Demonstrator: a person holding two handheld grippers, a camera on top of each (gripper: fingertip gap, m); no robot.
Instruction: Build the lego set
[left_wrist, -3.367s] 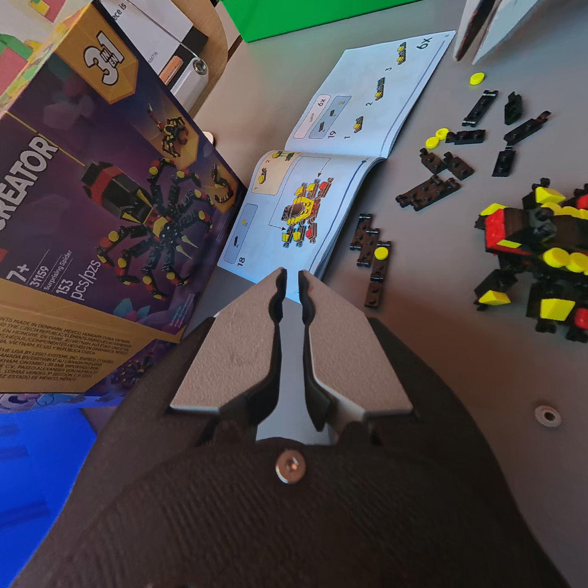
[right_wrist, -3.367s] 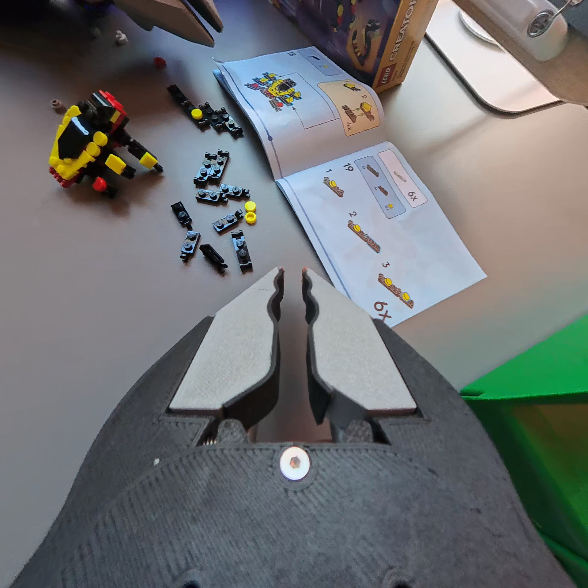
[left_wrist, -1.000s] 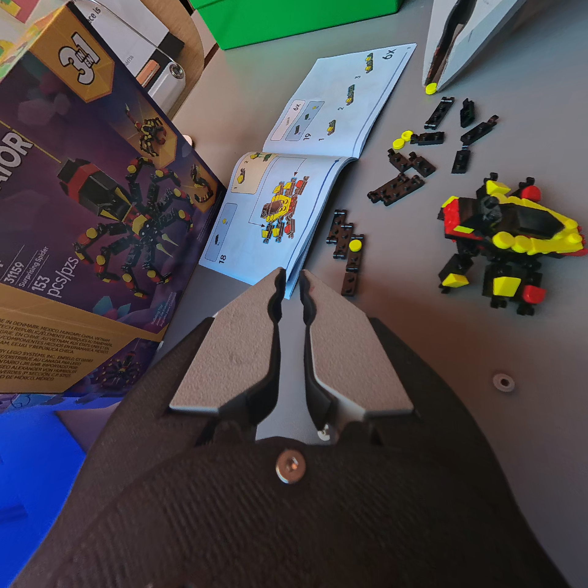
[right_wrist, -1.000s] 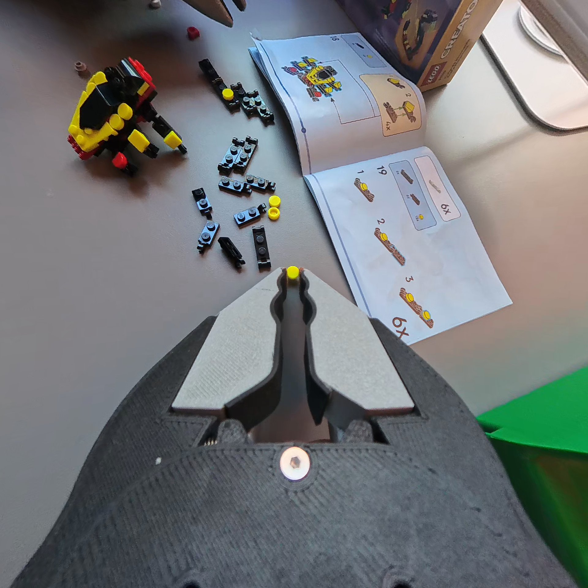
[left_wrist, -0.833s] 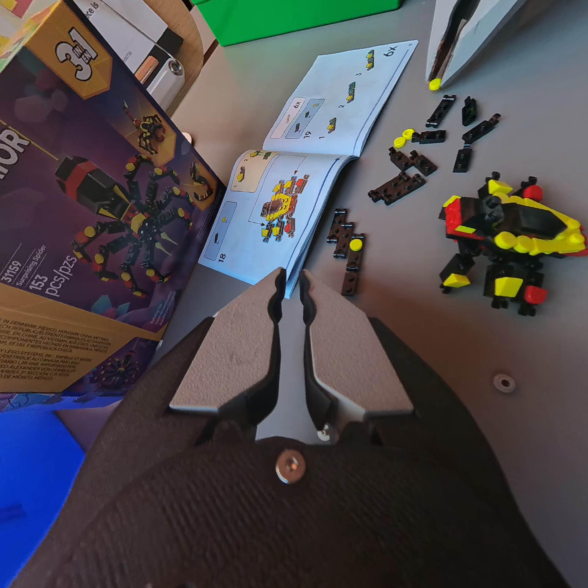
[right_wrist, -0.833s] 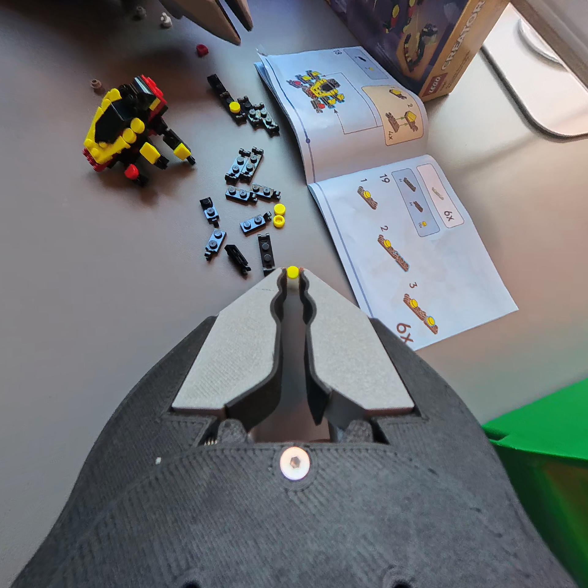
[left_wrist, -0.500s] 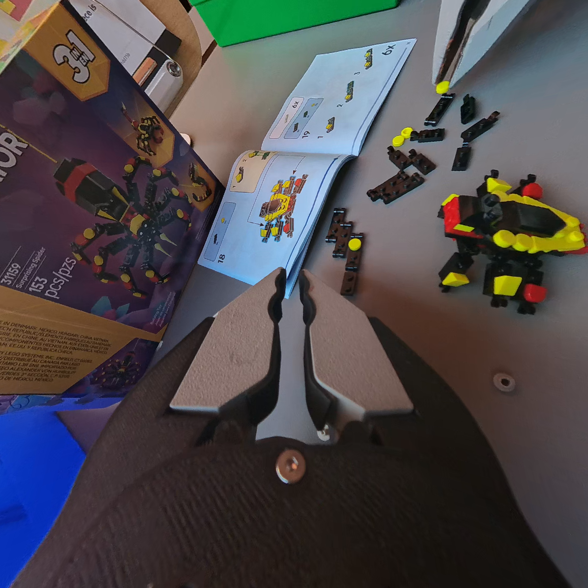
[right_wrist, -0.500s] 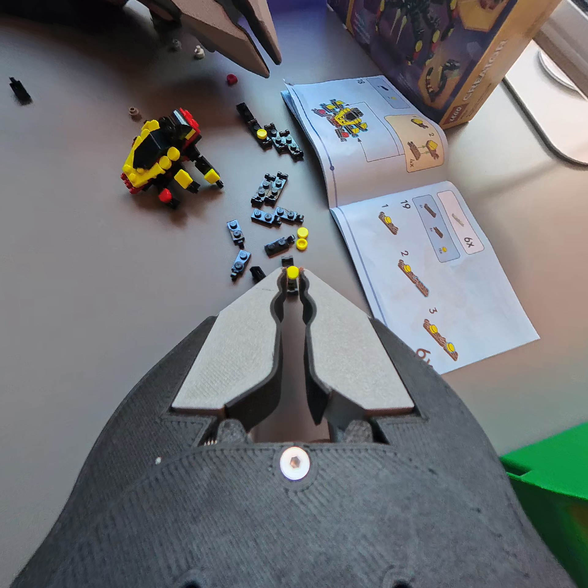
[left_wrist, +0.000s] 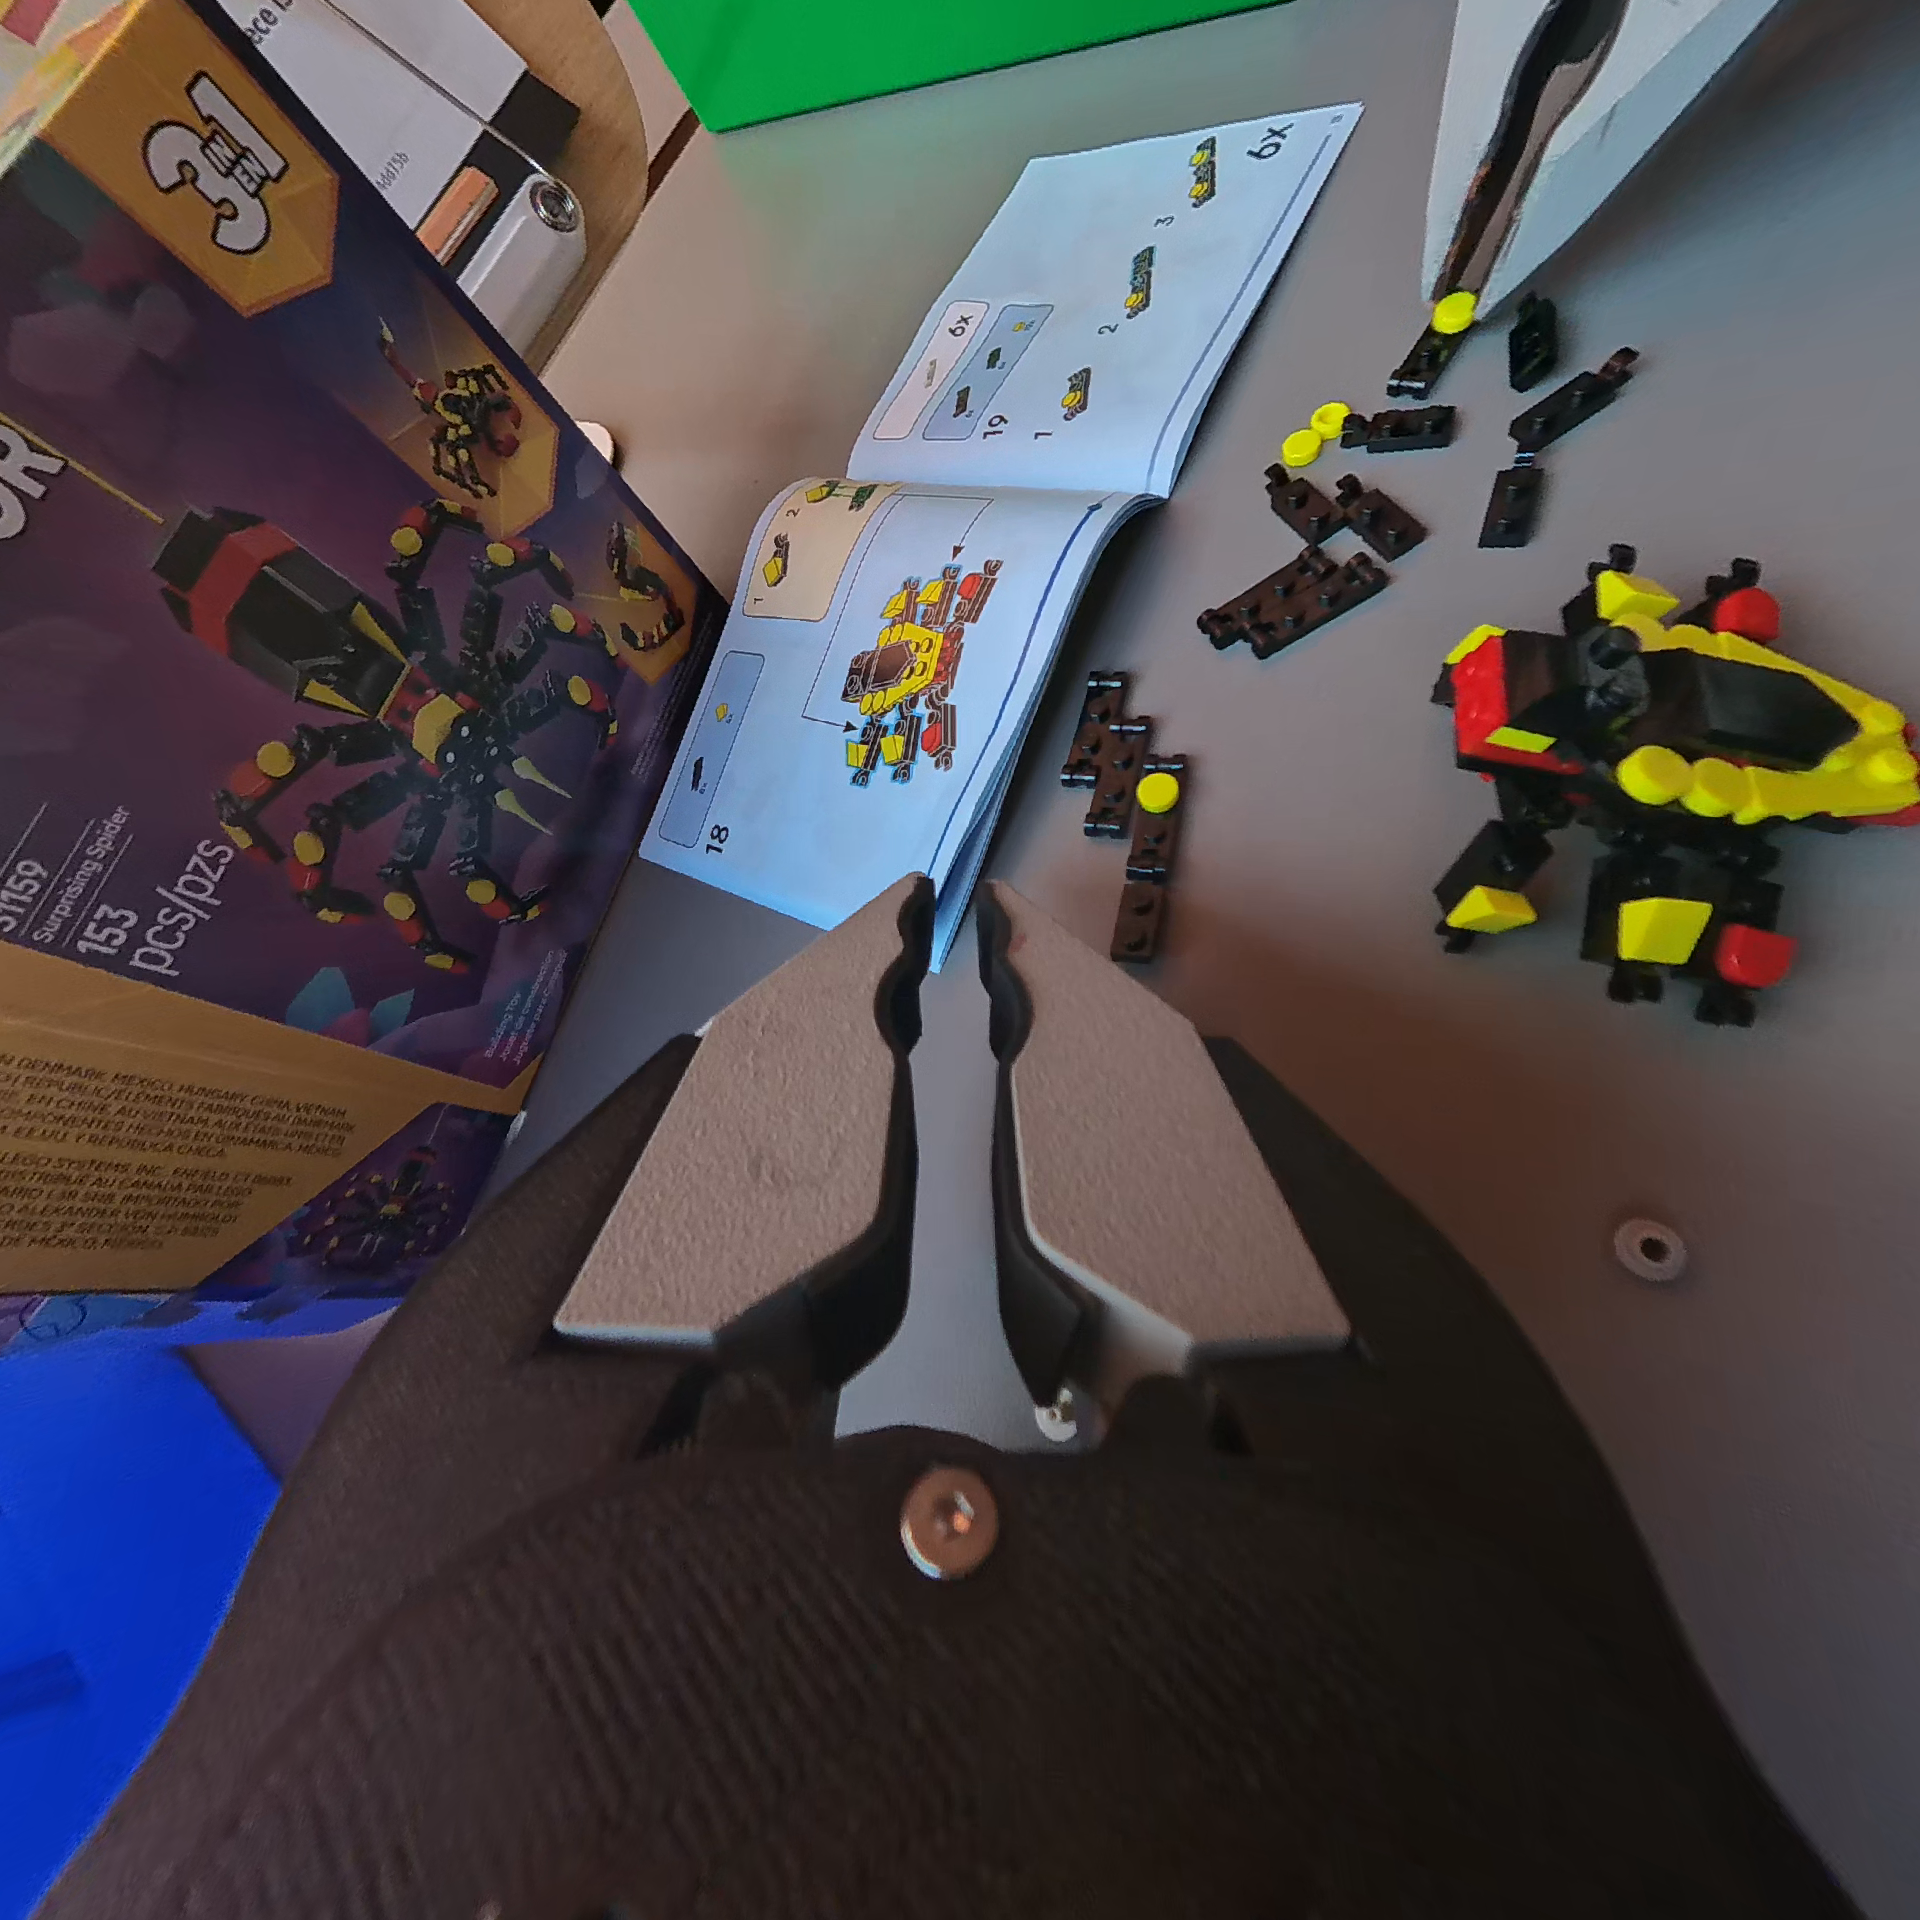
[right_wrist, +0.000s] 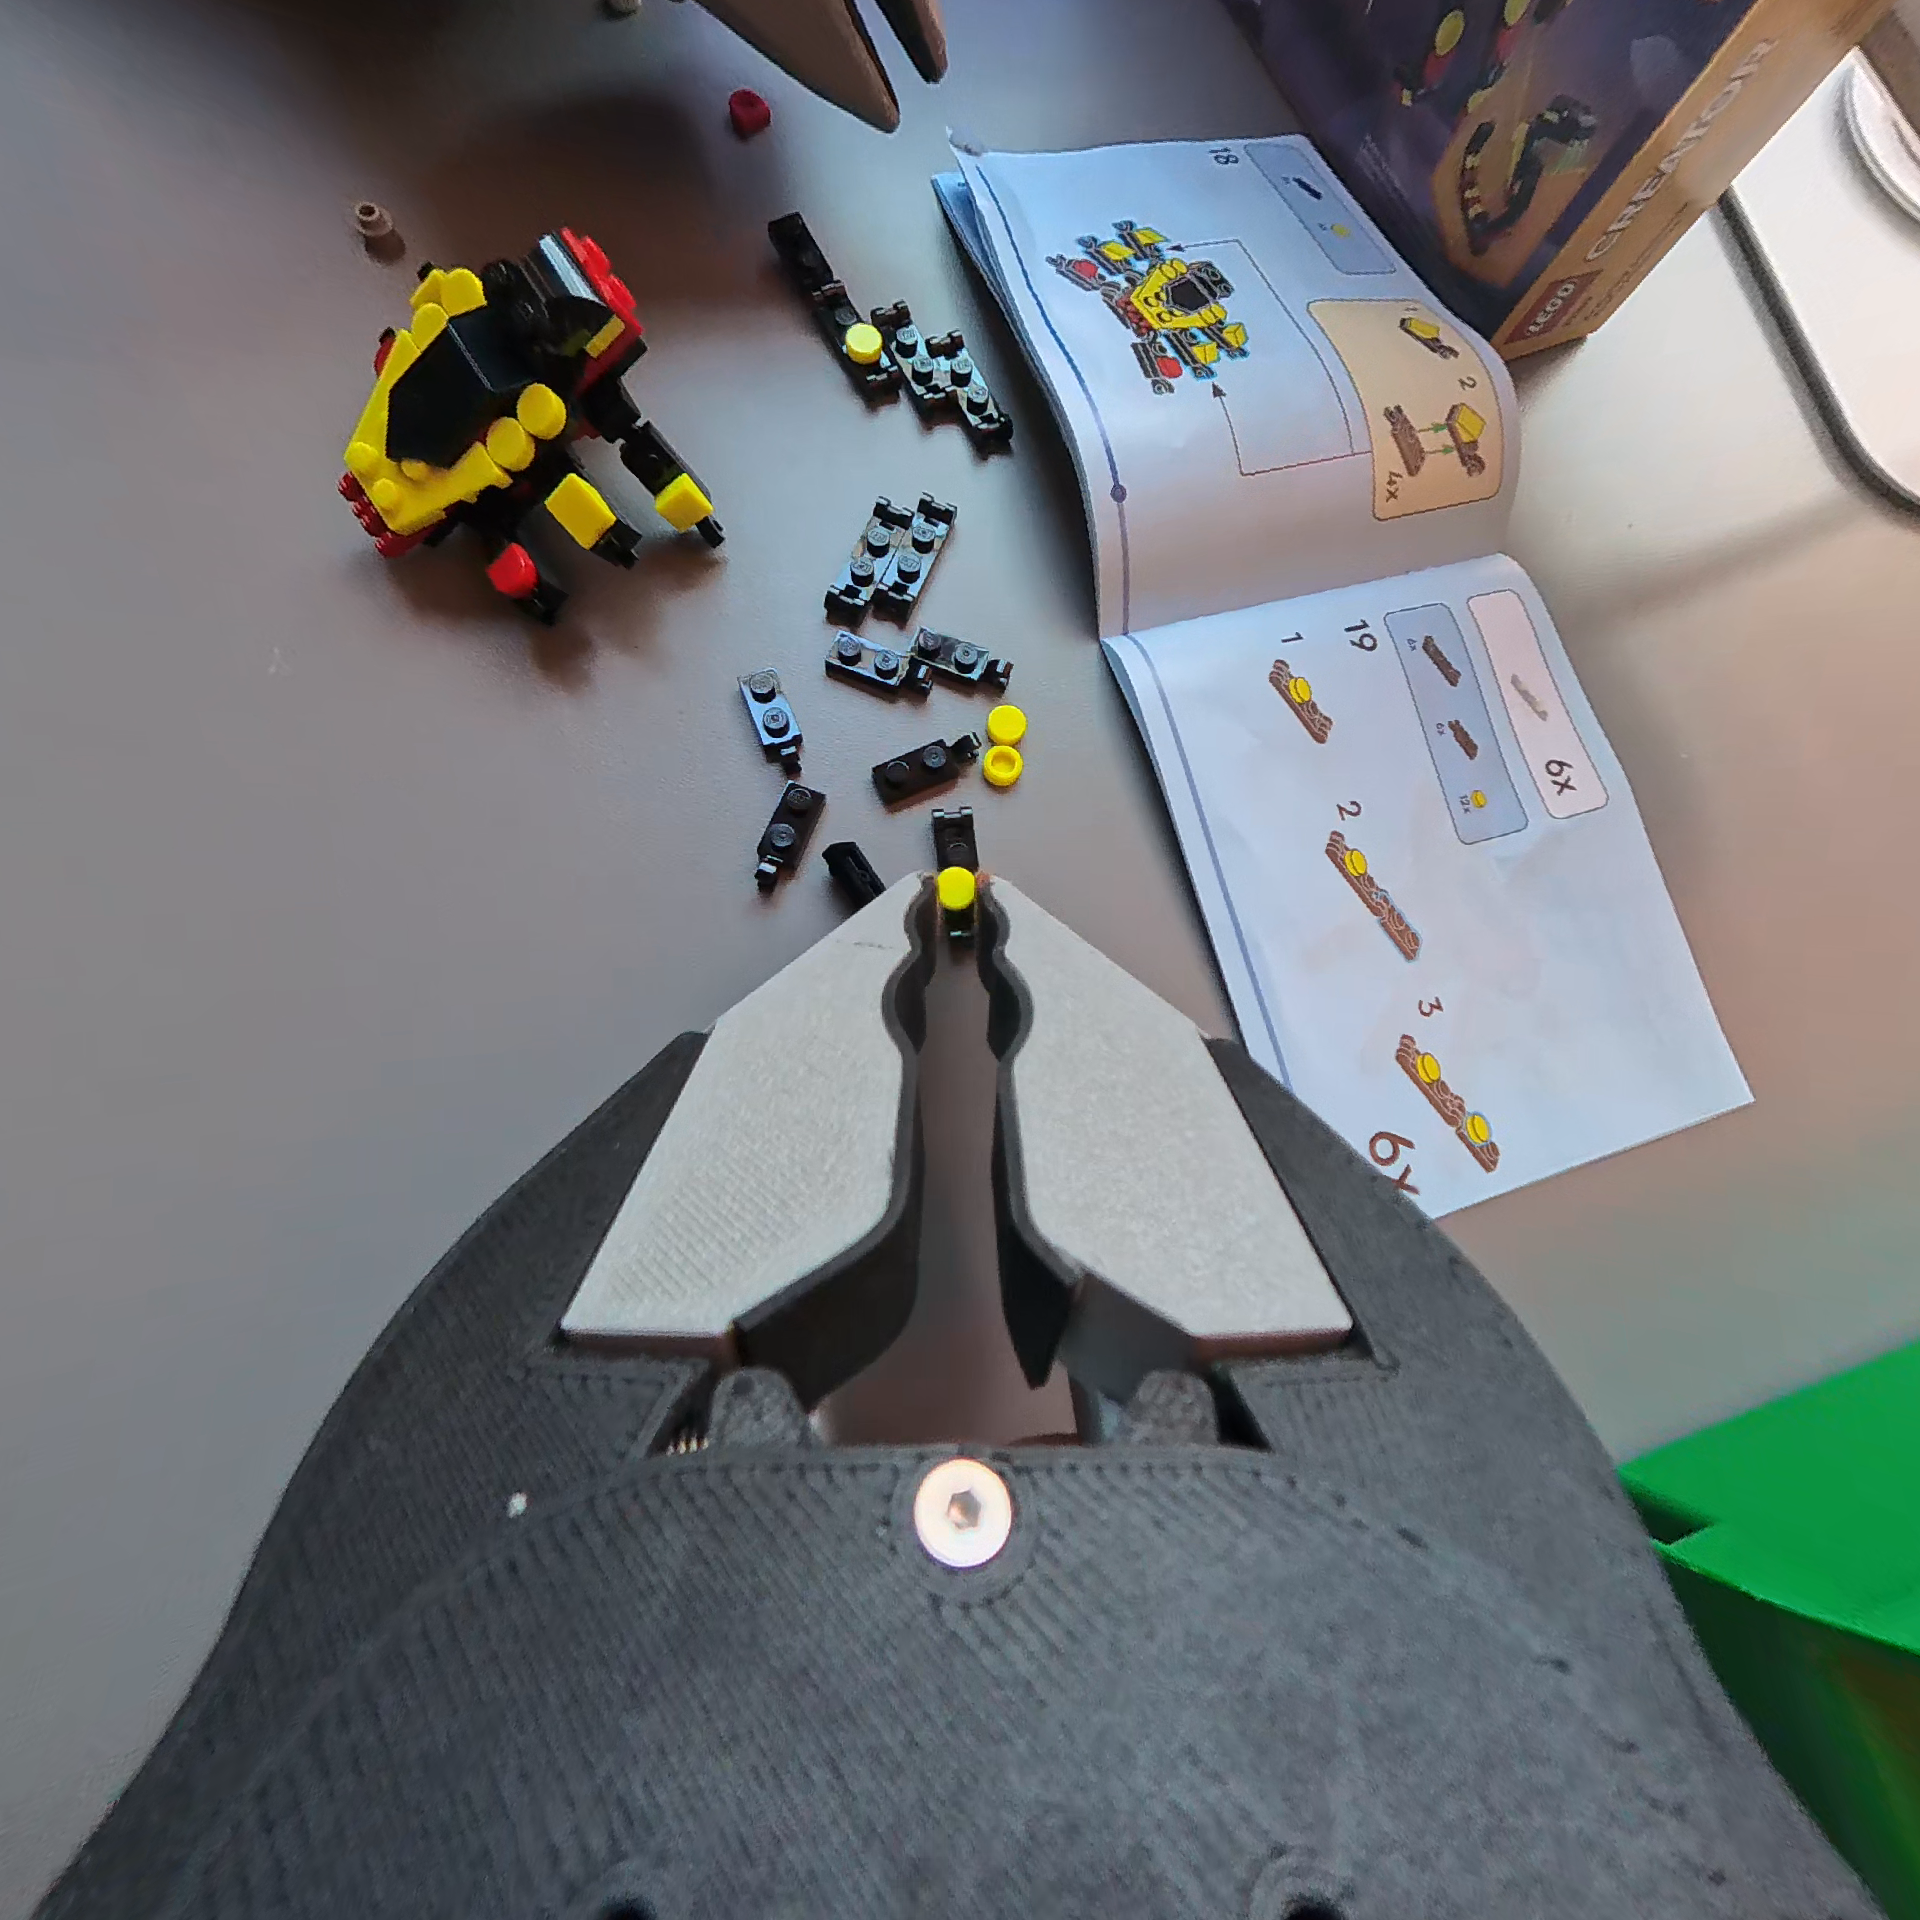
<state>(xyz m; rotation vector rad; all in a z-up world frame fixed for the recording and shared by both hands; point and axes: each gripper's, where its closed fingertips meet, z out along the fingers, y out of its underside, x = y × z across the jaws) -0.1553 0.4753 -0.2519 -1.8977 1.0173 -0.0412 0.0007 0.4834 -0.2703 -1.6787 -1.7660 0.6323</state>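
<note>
My right gripper (right_wrist: 956, 891) is shut on a small yellow round stud (right_wrist: 956, 888) and holds it right over the near end of a black plate (right_wrist: 954, 834) on the grey table. The left wrist view shows the same stud (left_wrist: 1452, 310) at that gripper's tip, above the plate (left_wrist: 1423, 358). Other black plates (right_wrist: 891, 561) and two loose yellow studs (right_wrist: 1004, 743) lie just beyond. The part-built black, yellow and red body (right_wrist: 499, 416) stands to the far left. My left gripper (left_wrist: 948, 899) is empty, its jaws a narrow slit apart, above the booklet's corner.
The open instruction booklet (right_wrist: 1351, 727) lies right of the parts, with the set's box (left_wrist: 260, 623) standing behind it. A joined leg piece with a yellow stud (left_wrist: 1143, 821) lies by the booklet. A green box (right_wrist: 1787, 1507) is at near right. A red piece (right_wrist: 746, 109) lies far off. My right fingertips sit around 15 cm from my left ones.
The right gripper, empty 3.4 s ago, now holds the yellow stud. Over the last second it has carried it forward and down onto the black plate. The left gripper has barely moved.
</note>
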